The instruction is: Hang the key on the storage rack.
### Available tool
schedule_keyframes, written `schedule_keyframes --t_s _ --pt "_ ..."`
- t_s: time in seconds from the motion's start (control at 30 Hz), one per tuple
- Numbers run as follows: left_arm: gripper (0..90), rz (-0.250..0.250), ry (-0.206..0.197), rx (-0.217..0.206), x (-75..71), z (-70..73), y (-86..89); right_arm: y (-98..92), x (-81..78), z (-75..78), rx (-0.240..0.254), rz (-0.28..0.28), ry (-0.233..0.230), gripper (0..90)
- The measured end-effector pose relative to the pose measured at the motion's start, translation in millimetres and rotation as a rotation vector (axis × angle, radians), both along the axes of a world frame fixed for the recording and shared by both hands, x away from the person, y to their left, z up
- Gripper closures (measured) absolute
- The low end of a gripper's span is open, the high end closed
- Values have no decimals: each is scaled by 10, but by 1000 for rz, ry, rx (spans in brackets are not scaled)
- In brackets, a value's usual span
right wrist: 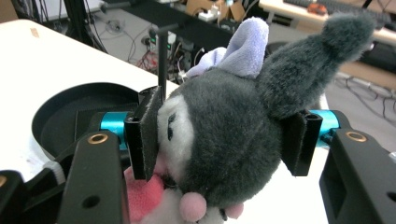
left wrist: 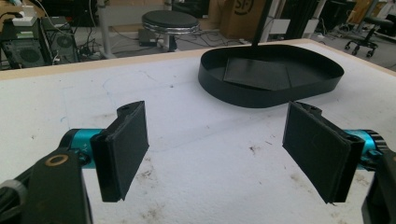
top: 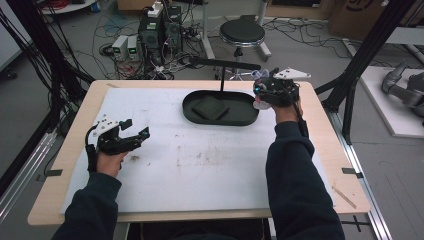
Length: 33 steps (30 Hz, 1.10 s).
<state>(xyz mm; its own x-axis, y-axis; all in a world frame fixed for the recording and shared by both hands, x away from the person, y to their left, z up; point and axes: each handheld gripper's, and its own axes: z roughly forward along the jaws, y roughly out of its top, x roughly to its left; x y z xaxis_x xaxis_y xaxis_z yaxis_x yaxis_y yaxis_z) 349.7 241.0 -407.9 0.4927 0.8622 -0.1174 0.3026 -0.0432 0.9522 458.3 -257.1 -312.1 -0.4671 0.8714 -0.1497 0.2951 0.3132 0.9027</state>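
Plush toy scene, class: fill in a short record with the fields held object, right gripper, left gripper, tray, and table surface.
held object: grey plush toy with a white face, lilac ear and pink parts
right gripper: right gripper shut on the toy's head, held beside the tray's right end
left gripper: left gripper open, nothing between its jaws, low over the table's left part
tray: black oval tray with a dark flat square piece inside; a thin black post rises behind it
table surface: white board with brownish stains
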Motion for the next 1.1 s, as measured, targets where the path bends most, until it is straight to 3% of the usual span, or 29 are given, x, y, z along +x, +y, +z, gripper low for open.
schedule_keyframes --t_s 0.17,0.43,0.5,0.63,0.77,0.87,1.0,1.1 --pt "222 2 4 -3 9 -9 4 28 60 -46 -15 -3 5 407" --pt "222 -3 6 3 12 -10 -2 99 295 -119 -51 -70 49 407" --pt "222 0 3 -2 14 -12 0 137 341 -123 -68 -81 34 408" --pt "222 0 2 0 12 -10 8 191 467 -212 -77 -99 72 407" --pt "222 0 3 -5 9 -11 11 259 562 -363 -85 -91 139 407" --pt "222 4 2 -8 8 -12 20 303 614 -446 -53 -84 152 404" --pt "222 6 7 -5 7 -17 37 334 651 -506 -38 -95 144 376" --pt "222 7 10 -8 6 -21 38 329 665 -539 -49 -113 159 272"
